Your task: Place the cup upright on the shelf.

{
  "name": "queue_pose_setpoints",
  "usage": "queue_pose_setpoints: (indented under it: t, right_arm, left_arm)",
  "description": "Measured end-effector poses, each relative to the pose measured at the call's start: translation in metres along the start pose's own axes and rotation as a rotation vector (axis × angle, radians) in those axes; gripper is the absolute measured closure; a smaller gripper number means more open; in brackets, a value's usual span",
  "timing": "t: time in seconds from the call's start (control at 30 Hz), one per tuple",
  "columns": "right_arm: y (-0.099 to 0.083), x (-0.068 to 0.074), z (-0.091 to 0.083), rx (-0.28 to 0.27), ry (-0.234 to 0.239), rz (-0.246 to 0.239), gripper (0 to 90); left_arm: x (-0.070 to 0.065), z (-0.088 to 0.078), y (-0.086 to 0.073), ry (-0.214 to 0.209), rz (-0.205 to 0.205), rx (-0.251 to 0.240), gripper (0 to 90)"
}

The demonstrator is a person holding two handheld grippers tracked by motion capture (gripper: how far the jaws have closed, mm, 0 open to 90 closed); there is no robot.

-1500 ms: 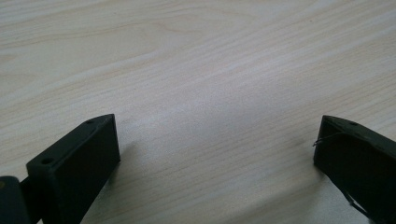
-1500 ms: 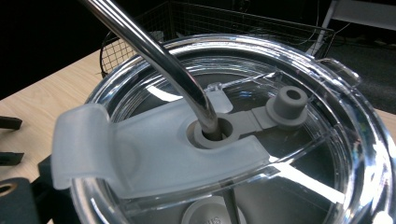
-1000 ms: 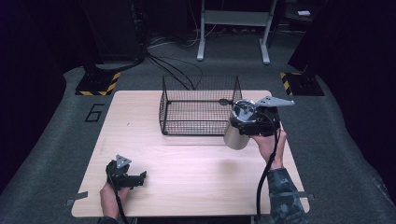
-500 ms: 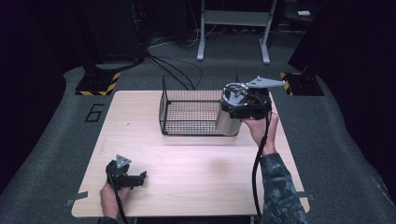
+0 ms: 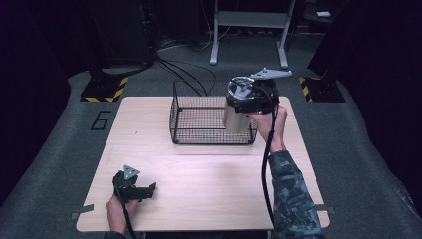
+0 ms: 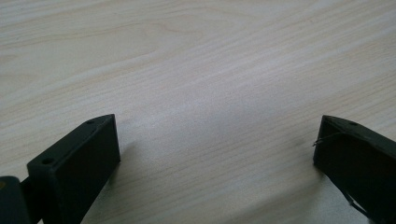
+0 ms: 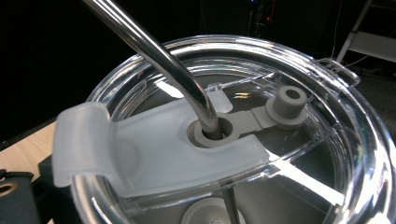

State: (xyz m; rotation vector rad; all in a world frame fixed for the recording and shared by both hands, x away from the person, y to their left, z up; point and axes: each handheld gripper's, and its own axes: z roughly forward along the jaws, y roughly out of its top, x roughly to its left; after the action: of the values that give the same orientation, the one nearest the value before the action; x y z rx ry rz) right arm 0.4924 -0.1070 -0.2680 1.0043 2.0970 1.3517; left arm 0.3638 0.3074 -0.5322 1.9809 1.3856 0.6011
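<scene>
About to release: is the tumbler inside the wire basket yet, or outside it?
Cannot tell for sure. The tumbler, held by the right gripper, overlaps the wire basket's right end; nothing shows it resting on the bottom.

My matt black plastic jaws hover over the pale wood-grain counter (image 6: 196, 70), smooth with a soft sheen. The brushed steel tumbler (image 5: 236, 117) carries a glossy clear plastic lid (image 7: 289, 154), a frosted slider, a polished metal straw (image 7: 159, 60). The black wire basket (image 5: 199, 119) looks thinly coated, matt.
</scene>
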Motion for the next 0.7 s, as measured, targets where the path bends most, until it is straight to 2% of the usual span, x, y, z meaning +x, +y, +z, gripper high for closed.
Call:
queue_pose_setpoints:
  t: [0.3, 0.4, 0.7]
  right_arm:
    - [0.010, -0.005, 0.024, 0.013, -0.016, 0.021, 3.5]
    - [0.012, -0.007, 0.028, 0.013, -0.017, 0.014, 3.5]
    - [0.016, -0.006, 0.044, 0.017, -0.034, 0.036, 3.4]
  left_arm:
    - [0.000, 0.000, 0.000, 0.000, 0.000, -0.003, 0.2]
    - [0.000, 0.000, 0.000, 0.000, 0.001, -0.001, 0.3]
    - [0.001, 0.000, 0.000, -0.003, 0.012, 0.006, 0.3]
